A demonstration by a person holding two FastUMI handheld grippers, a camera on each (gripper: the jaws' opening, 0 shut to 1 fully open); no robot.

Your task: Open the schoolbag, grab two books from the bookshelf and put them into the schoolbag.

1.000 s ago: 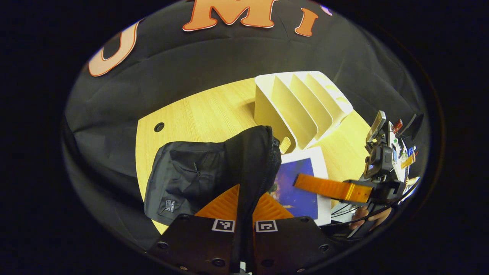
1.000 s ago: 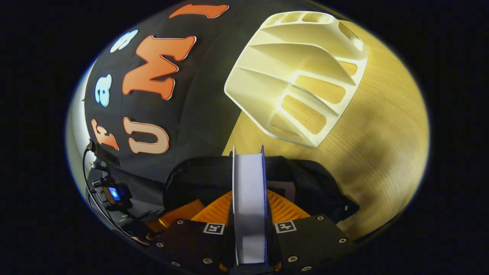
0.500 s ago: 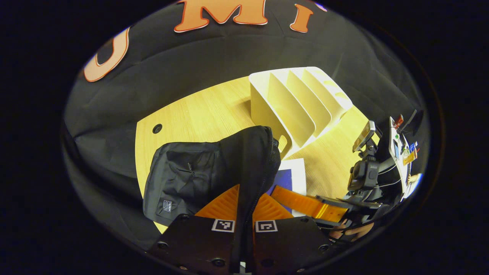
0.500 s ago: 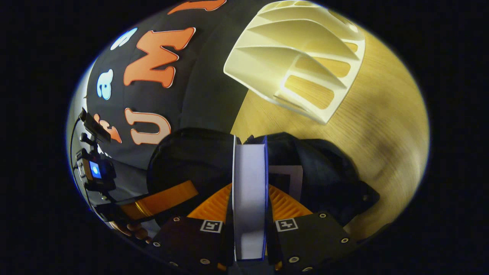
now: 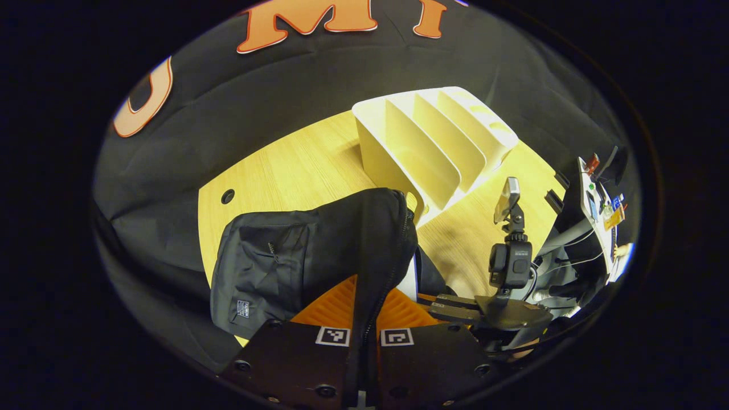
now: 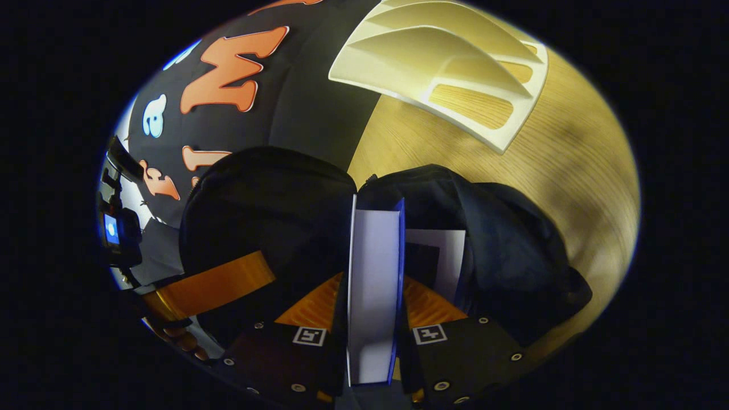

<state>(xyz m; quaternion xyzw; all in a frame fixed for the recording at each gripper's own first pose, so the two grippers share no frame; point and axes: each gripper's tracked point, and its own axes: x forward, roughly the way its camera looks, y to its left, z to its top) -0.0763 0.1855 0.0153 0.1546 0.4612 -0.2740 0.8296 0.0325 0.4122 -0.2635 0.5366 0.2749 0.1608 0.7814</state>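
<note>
Black fabric schoolbag (image 5: 296, 262) lies on wooden table (image 5: 296, 171), mouth held up by left gripper (image 5: 364, 310), fingers pinched on flap edge. Right gripper (image 6: 373, 307), clamped on book (image 6: 373, 267), feeds it into opening beside another book (image 6: 435, 256) already inside. Bookshelf (image 5: 433, 142) slots look empty. Judged: bag opened, 2nd book going in; release left.

One black schoolbag (image 5: 319, 250) lies at the frame's lower centre, one white bookshelf (image 5: 433, 148) with four slots stands at upper right, two books show in the right gripper view, one (image 6: 373, 285) at centre and another (image 6: 441, 256) just right of it
</note>
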